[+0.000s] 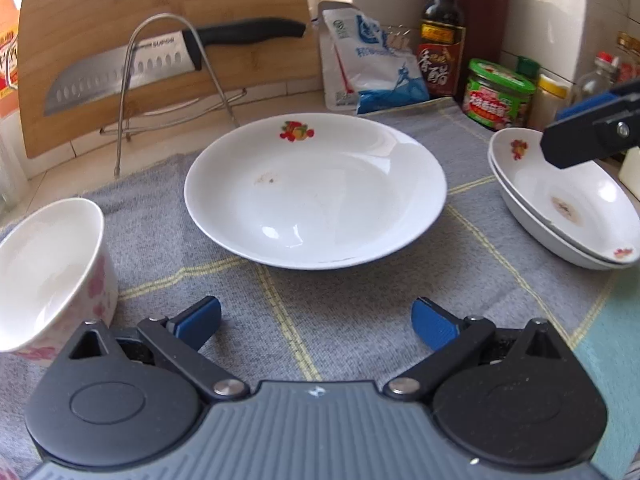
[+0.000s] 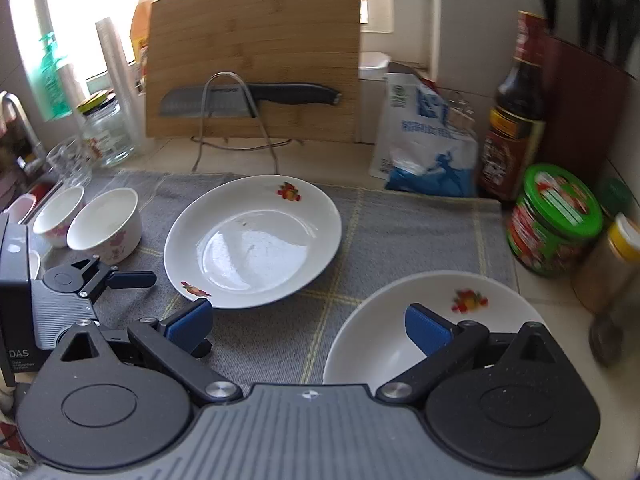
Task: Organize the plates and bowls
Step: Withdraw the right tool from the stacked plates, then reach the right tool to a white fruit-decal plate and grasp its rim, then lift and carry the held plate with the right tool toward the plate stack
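Note:
A large white plate with fruit prints lies on the grey cloth, straight ahead of my open, empty left gripper; it also shows in the right wrist view. Two stacked white plates sit at the right; the top one shows in the right wrist view. My right gripper is open and empty, its right finger over that stack's rim; it shows above the stack in the left wrist view. A flowered white bowl stands at the left. In the right wrist view two such bowls stand side by side.
A bamboo cutting board leans at the back with a knife on a wire rack. A white-blue bag, a sauce bottle and a green-lidded jar stand at the back right. Glass jars stand at the back left.

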A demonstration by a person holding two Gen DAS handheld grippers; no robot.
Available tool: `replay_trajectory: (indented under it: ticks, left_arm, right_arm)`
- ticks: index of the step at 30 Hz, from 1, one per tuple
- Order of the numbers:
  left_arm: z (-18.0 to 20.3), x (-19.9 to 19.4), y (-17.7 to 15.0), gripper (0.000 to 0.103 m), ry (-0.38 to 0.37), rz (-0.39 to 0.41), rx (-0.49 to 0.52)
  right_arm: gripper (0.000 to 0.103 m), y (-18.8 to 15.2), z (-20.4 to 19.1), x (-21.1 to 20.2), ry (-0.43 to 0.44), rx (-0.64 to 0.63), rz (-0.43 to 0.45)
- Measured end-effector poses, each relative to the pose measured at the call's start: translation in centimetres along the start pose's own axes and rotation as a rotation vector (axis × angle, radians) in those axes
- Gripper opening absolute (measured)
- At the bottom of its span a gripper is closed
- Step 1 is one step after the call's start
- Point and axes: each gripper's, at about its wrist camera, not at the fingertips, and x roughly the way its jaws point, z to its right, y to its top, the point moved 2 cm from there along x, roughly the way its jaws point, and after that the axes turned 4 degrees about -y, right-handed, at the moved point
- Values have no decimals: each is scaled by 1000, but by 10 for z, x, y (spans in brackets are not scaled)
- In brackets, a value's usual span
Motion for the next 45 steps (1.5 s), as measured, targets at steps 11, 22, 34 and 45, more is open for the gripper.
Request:
replay_trajectory:
  ticks: [11, 22, 34, 45]
  left_arm:
    - [0, 13, 8, 103, 10, 22, -8]
    - [-1, 13, 8, 103, 9, 36, -15]
    - [-3, 13, 10, 102, -2, 30, -7]
    - [-4, 15, 15, 98, -58, 62, 12]
  right_arm:
    - [103, 44, 6, 61, 177, -171, -69]
    - [103, 68, 9, 138, 314, -219, -179]
    - [103, 84, 17, 169, 497, -125, -223]
    - [103, 95, 20, 180, 589, -100, -260]
